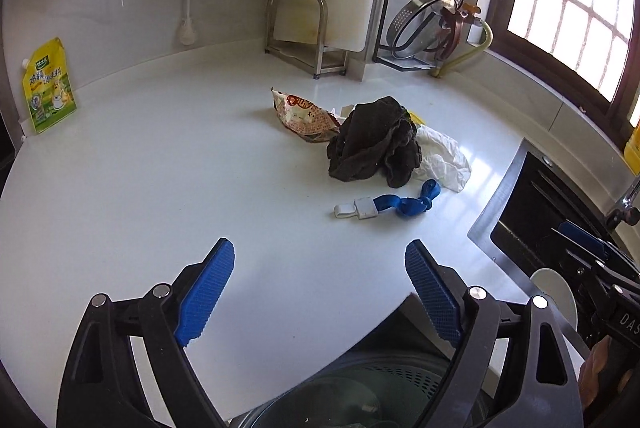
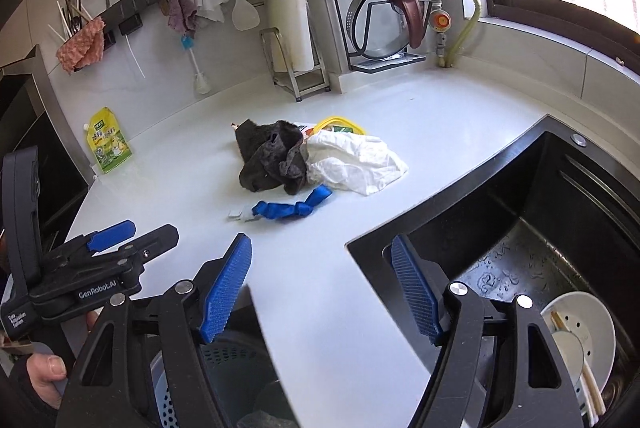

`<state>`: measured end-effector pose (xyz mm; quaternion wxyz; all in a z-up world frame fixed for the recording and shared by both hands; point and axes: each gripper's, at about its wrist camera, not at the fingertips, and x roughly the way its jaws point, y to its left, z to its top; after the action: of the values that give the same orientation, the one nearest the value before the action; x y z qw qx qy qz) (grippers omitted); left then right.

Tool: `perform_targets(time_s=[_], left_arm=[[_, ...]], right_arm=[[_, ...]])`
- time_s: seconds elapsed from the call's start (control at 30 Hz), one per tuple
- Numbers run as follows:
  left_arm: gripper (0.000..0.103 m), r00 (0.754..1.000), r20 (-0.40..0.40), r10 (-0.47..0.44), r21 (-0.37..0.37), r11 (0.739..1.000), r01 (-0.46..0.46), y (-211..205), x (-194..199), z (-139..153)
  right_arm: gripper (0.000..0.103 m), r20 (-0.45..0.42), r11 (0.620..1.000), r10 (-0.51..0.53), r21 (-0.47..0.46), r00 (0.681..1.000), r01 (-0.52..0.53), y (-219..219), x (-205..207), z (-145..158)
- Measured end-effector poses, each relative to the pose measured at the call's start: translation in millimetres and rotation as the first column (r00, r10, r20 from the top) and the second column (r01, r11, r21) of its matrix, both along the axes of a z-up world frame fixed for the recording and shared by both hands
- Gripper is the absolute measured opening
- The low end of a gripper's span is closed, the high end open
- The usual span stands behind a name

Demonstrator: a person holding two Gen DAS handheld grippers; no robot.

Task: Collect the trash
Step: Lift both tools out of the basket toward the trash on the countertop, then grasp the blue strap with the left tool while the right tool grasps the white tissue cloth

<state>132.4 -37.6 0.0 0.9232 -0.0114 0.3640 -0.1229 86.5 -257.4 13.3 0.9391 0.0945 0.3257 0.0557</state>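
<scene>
A pile of trash lies mid-counter: a dark crumpled rag (image 1: 372,142) (image 2: 270,158), a crumpled white bag (image 1: 442,158) (image 2: 352,162), a printed snack wrapper (image 1: 304,116), a yellow ring (image 2: 340,122) and a blue strap with a white clip (image 1: 394,206) (image 2: 286,209). My left gripper (image 1: 320,288) is open and empty, well short of the pile. My right gripper (image 2: 322,288) is open and empty, near the counter's front edge by the sink corner. The left gripper also shows in the right wrist view (image 2: 112,240). A bin (image 1: 360,396) (image 2: 224,380) sits below the counter edge.
A black sink (image 2: 560,212) with a white bowl (image 2: 580,332) lies to the right. A yellow-green pouch (image 1: 48,86) (image 2: 108,142) leans on the back wall at left. A metal stand (image 1: 304,32), a lid rack (image 2: 384,12) and hanging utensils line the back wall.
</scene>
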Motion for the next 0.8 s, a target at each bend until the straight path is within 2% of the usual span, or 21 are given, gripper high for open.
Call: perform_targets(time_s=[0.23,0.43,0.63,0.8], left_arm=[[0.086,0.999,-0.031,0.013,-0.008,1.000,-0.014,-17.6,24.7,-7.4],[0.086,0.998,-0.046,0.035,0.017,0.999,-0.034,-21.7,37.1,-16.3],[0.086,0.996,-0.071,0.056,0.031,0.998,-0.053,-21.3,47.4,-25.8],[0.086,0.996,-0.073,0.057,0.026,0.998,-0.055,-22.7,46.8,-25.3]], right_arm=[[0.070,-0.047,0.998,0.022,-0.052,0.999,-0.025,-13.3,68.3,-6.4],[0.070,-0.098,0.998,0.058,-0.020,0.993,-0.060,-18.0,113.4,-21.6],[0.071,-0.098,0.994,0.094,-0.038,0.991,-0.098,-8.7,135.9,-23.4],[0.071,-0.162,0.988,0.097,-0.100,0.982,-0.114,1.6,153.1,-37.1]])
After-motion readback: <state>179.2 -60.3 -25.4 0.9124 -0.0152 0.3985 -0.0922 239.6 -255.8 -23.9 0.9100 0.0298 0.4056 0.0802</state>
